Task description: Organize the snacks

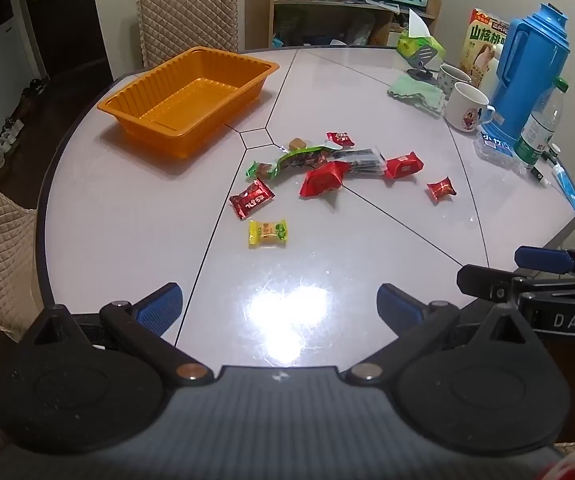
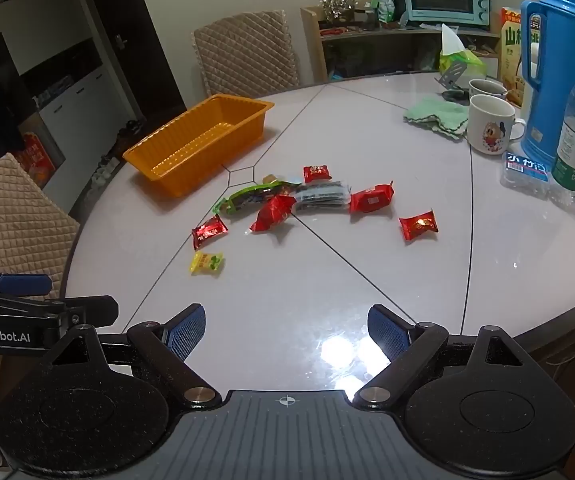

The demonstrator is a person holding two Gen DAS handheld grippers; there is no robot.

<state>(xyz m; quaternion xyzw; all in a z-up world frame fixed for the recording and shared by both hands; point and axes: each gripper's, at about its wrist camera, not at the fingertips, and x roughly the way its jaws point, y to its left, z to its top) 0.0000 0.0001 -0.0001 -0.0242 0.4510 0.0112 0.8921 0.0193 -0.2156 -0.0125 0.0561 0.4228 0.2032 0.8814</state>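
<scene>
While both grippers hover empty with jaws wide, left gripper (image 1: pixel 279 308) and right gripper (image 2: pixel 286 330) face the snacks (image 1: pixel 319 168) scattered farther off; the yellow candy (image 1: pixel 267 233) lies nearest, left of centre, the orange tray (image 1: pixel 187 92) far-left.

Both grippers were black with ribbed blue pads (image 1: pixel 159 306), round hubs, silver pivot screws, grey ribbed bases and white lettering.
</scene>
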